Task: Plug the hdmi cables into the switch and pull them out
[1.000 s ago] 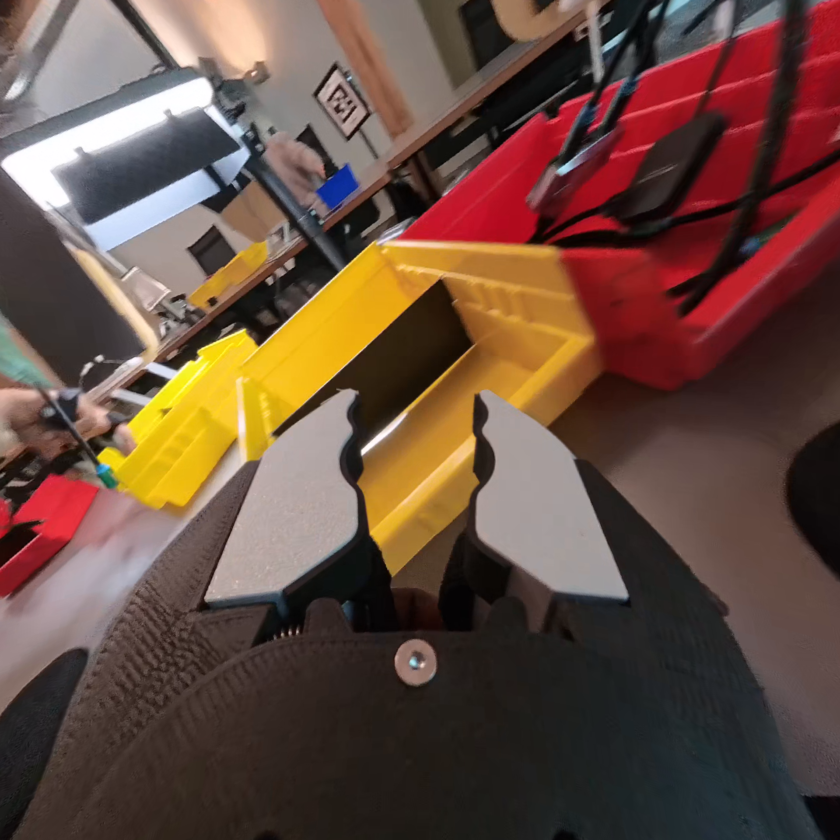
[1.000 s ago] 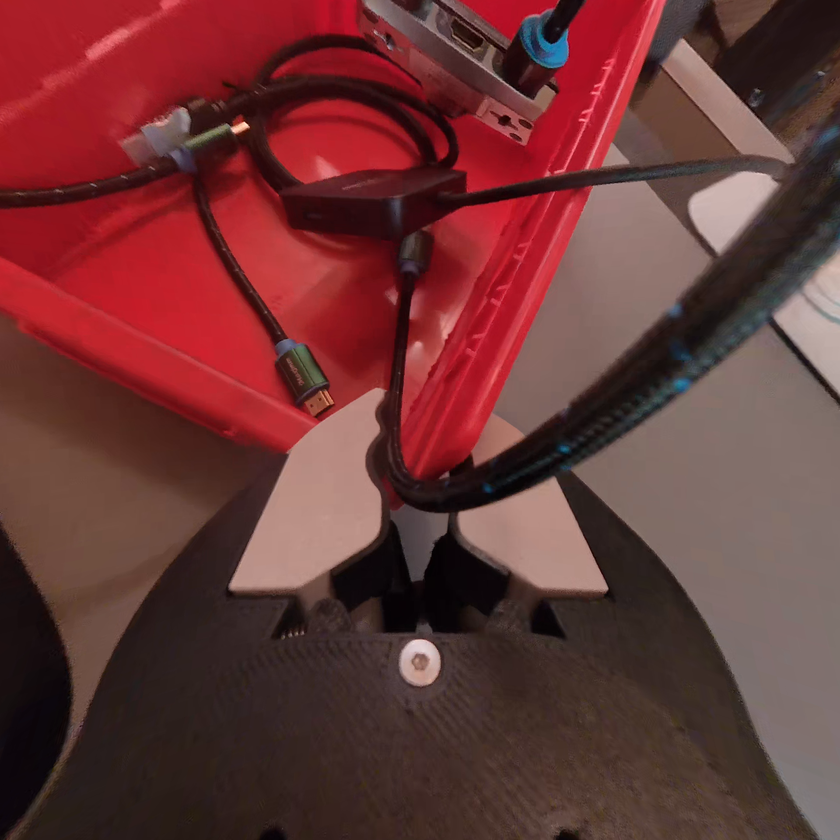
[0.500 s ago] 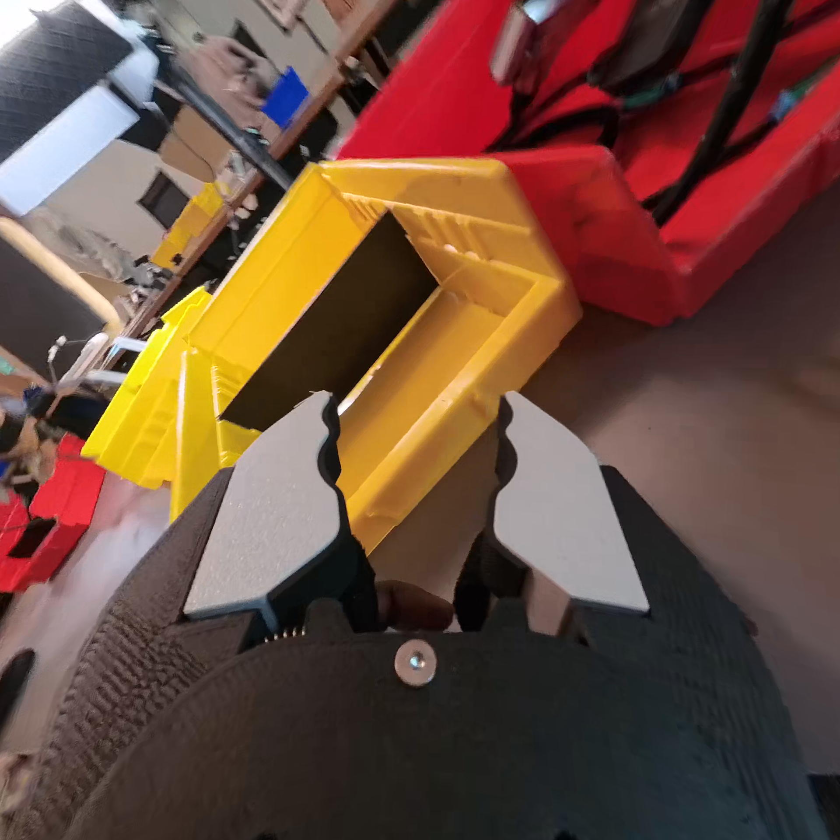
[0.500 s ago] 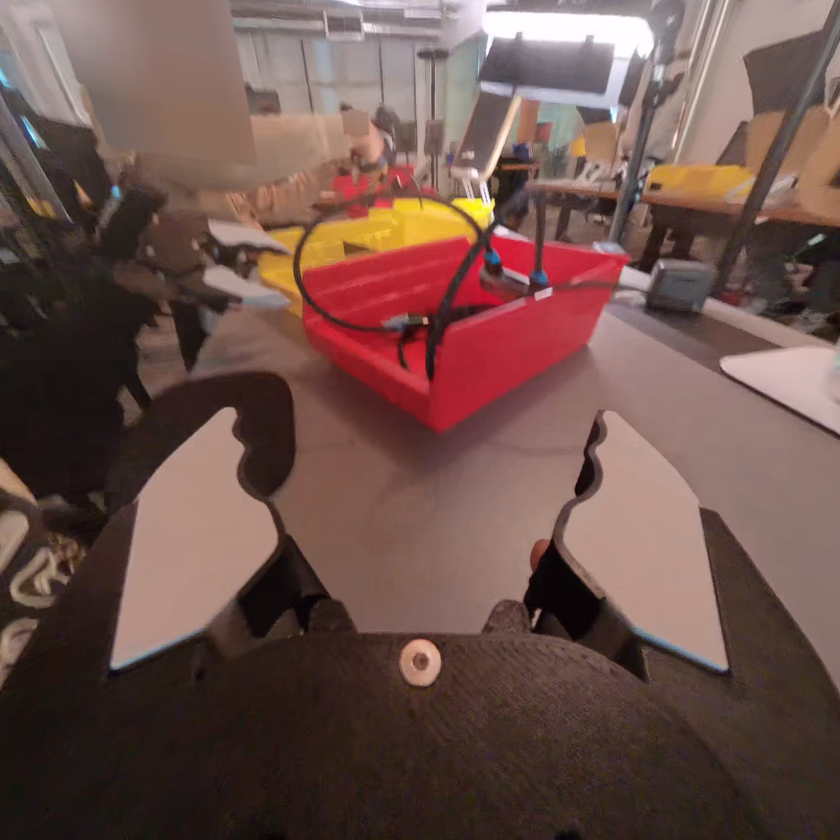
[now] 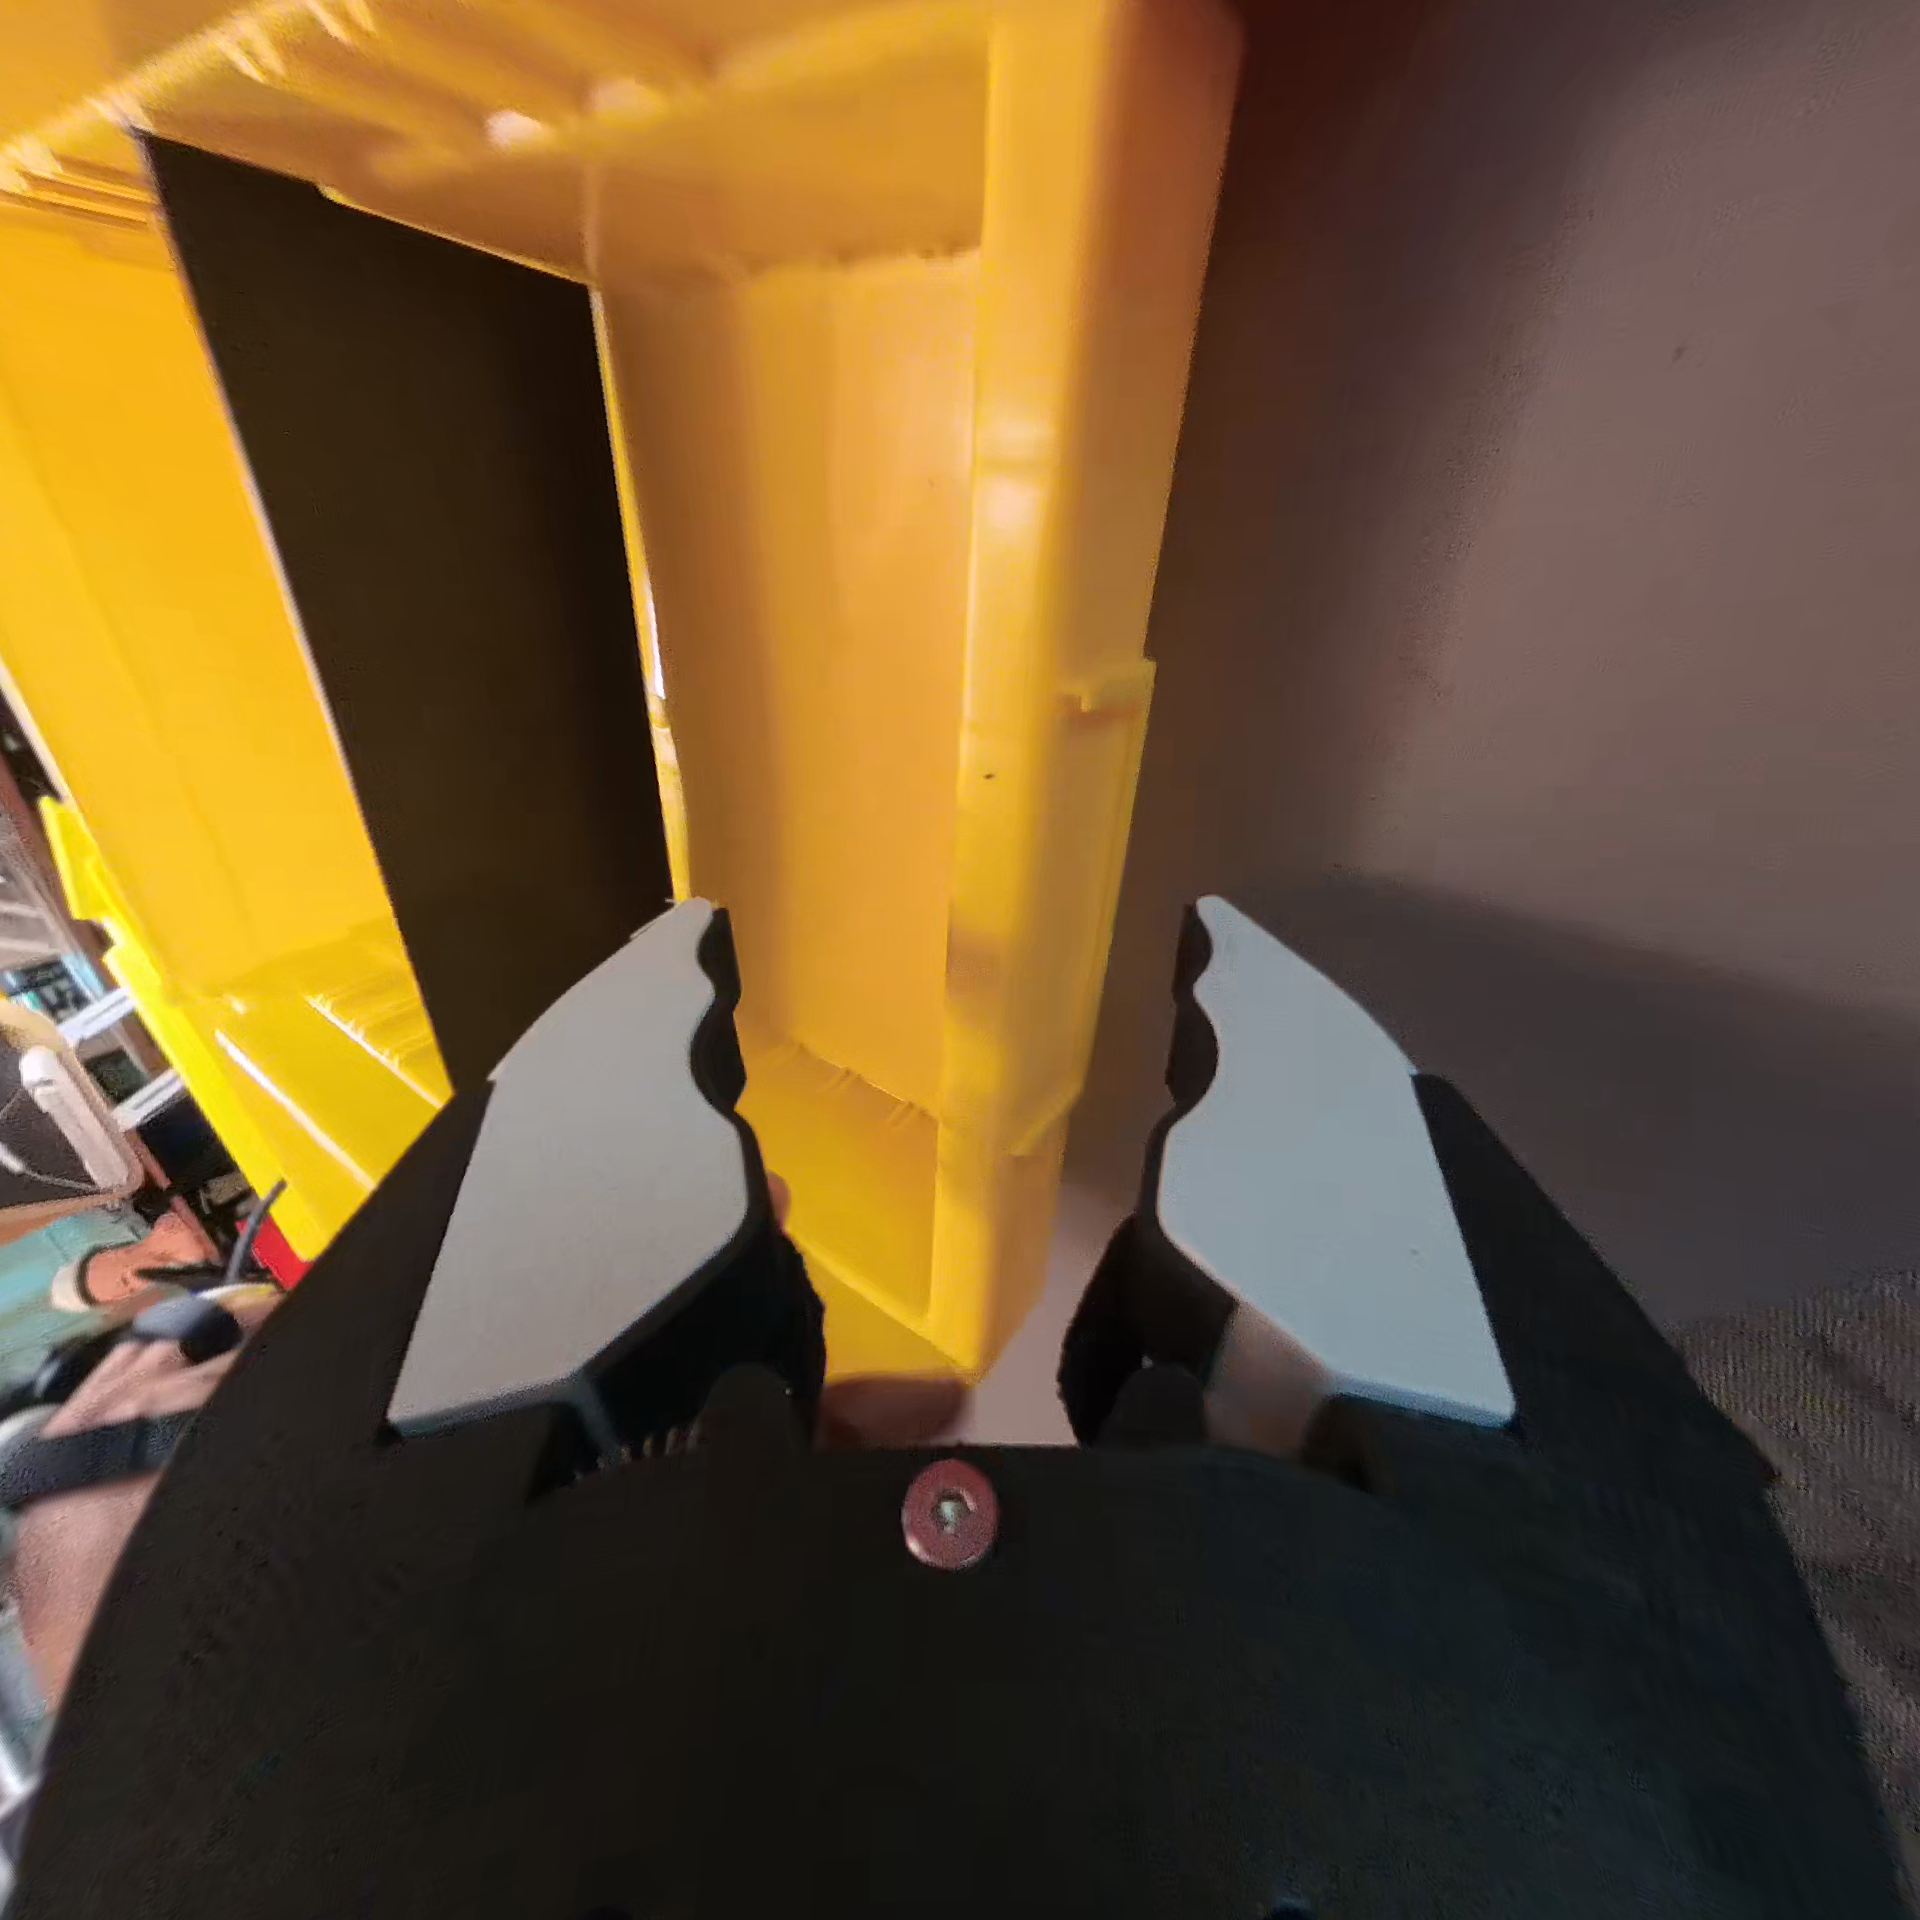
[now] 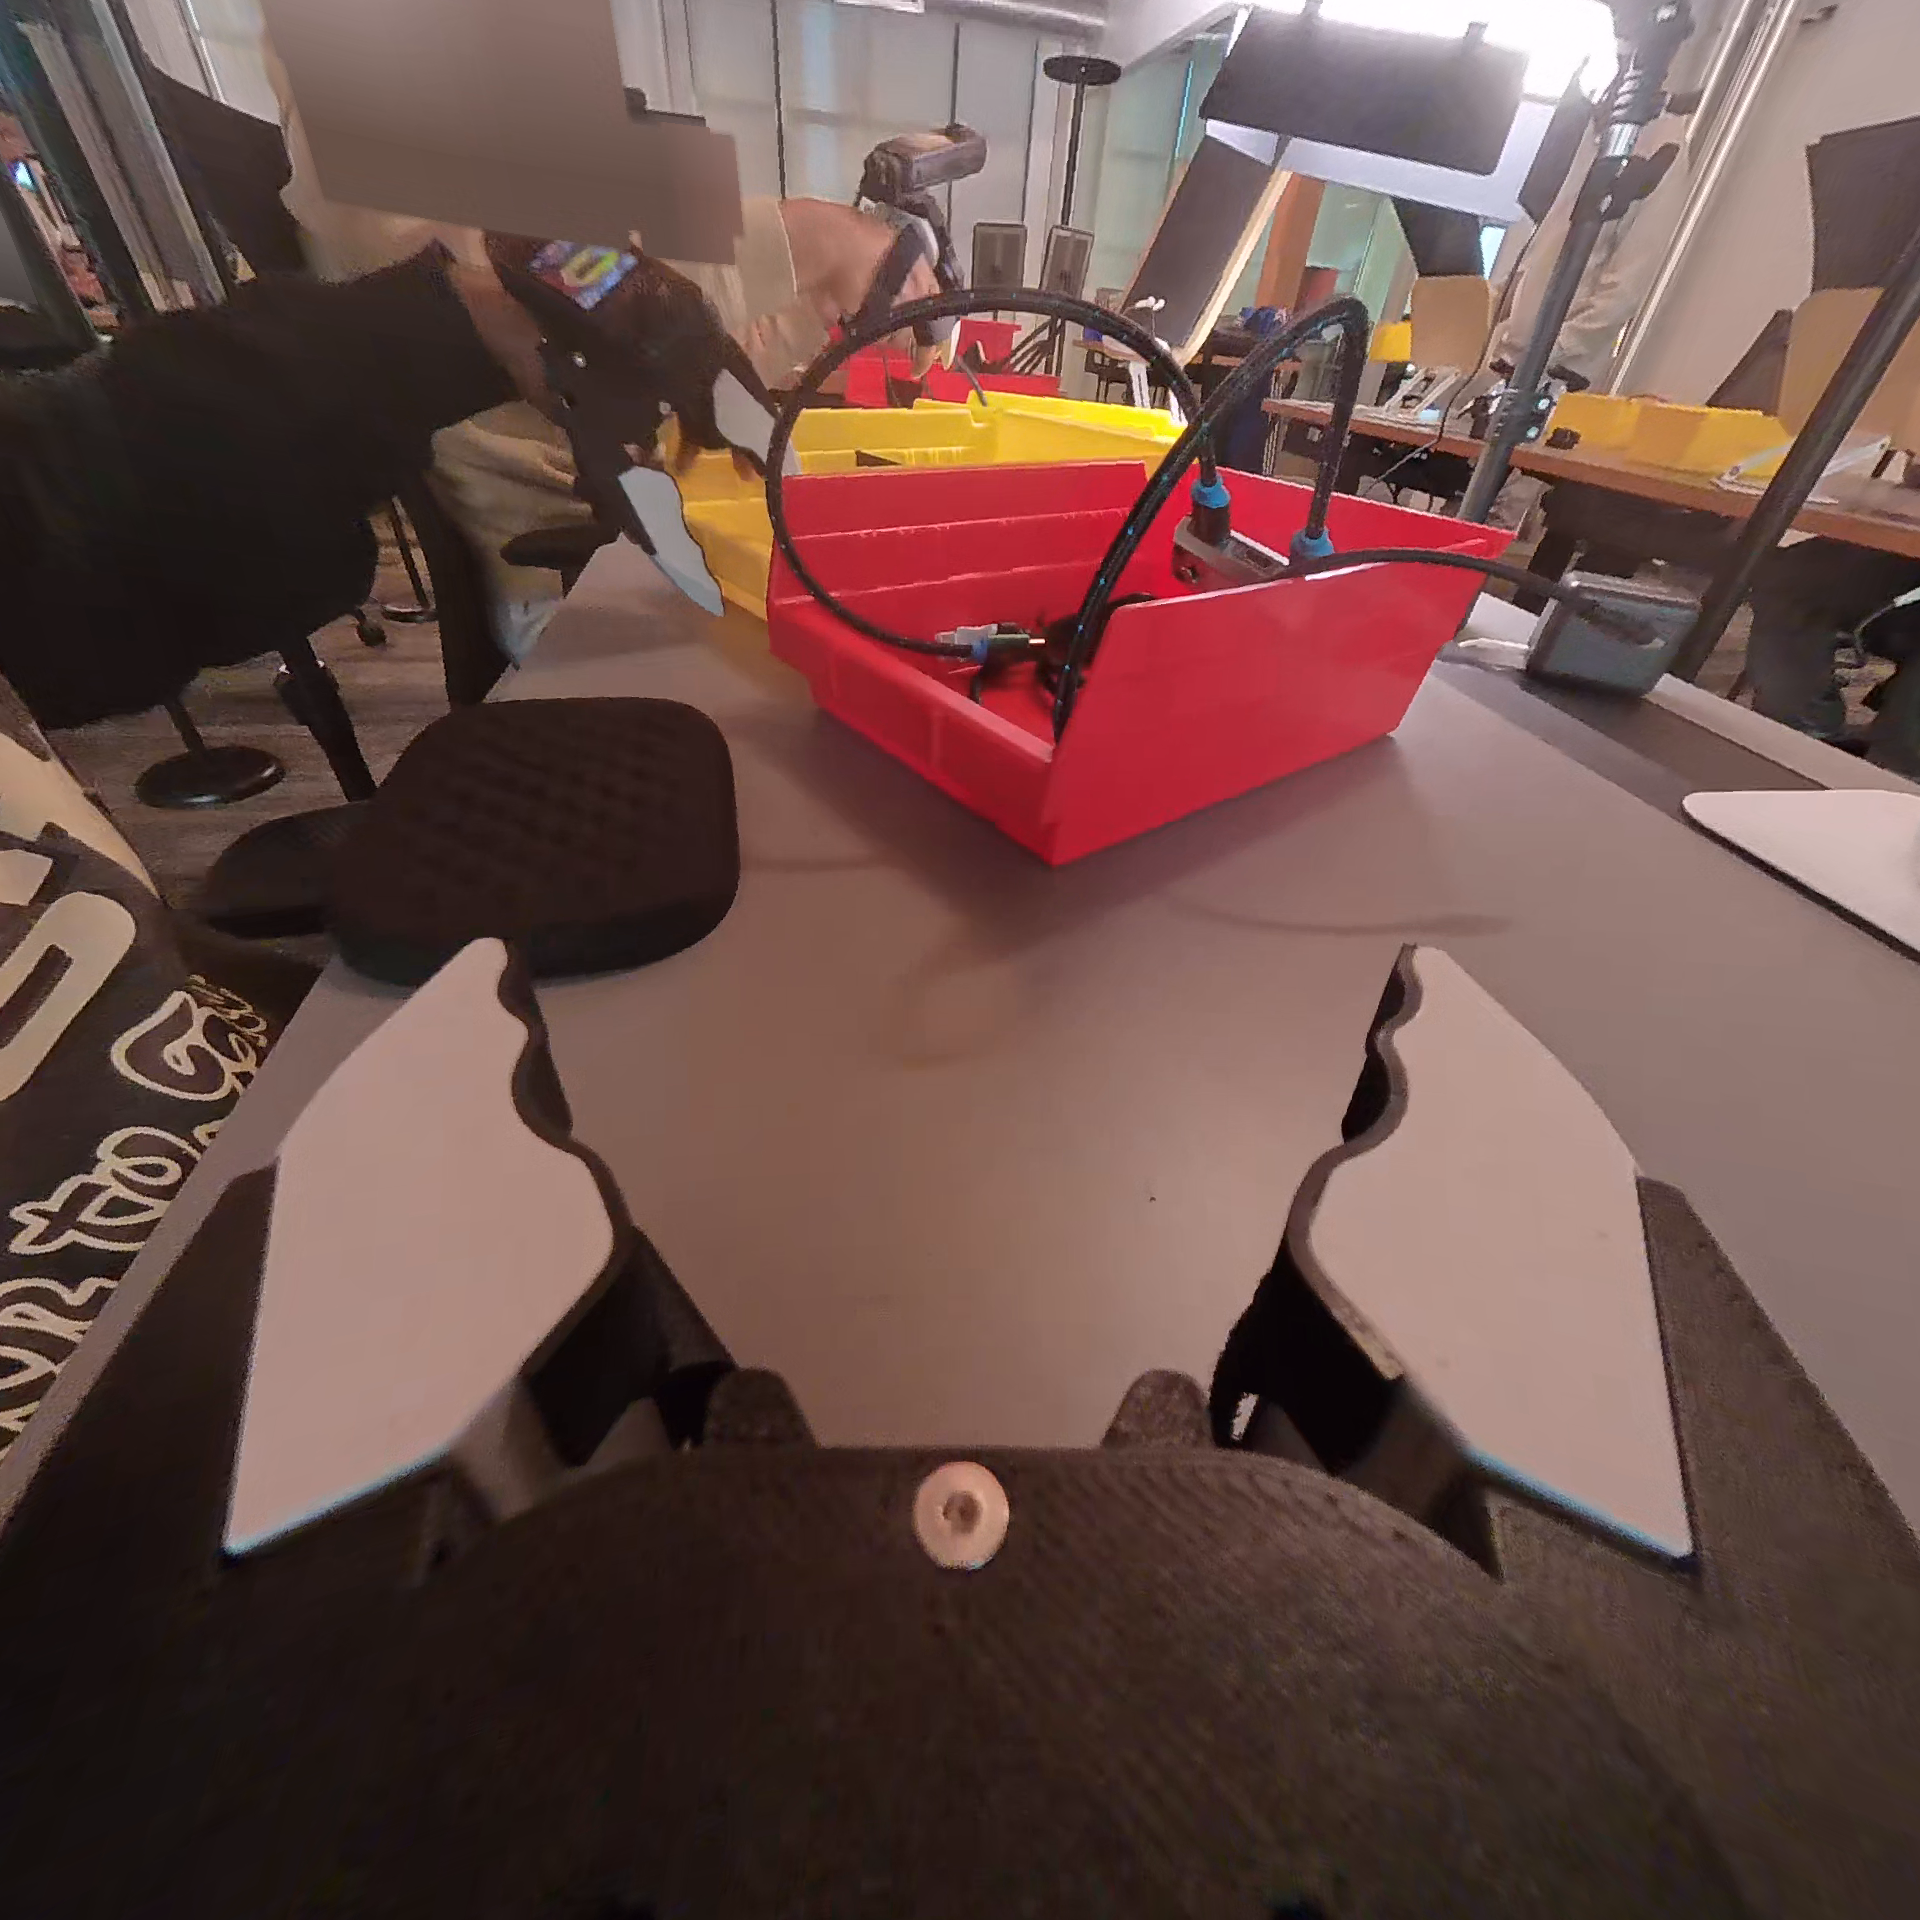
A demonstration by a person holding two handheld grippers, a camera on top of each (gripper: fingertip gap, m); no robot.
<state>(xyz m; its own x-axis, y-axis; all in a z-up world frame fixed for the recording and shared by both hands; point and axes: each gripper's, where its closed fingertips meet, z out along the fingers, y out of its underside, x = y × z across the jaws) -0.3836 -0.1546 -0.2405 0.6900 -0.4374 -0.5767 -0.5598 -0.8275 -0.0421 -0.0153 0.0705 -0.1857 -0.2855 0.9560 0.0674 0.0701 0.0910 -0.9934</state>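
The silver metal HDMI switch [image 6: 1226, 549] sits half hidden behind the wall of the red plastic bin [image 6: 1226, 717], two black braided HDMI cables [image 6: 1153, 499] plugged in; their far ends tangle indistinctly inside. The right claw [image 6: 956, 1023] gapes wide over the grey tabletop [image 6: 935, 1091], holding nothing. The left claw [image 5: 956, 977], spread and empty, faces a blurred yellow plastic bin [image 5: 1039, 623].

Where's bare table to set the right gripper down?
Bare grey table lies between the right gripper and the red bin, bordered by the black pad and the white mat. The bin, full of cables, is crowded.
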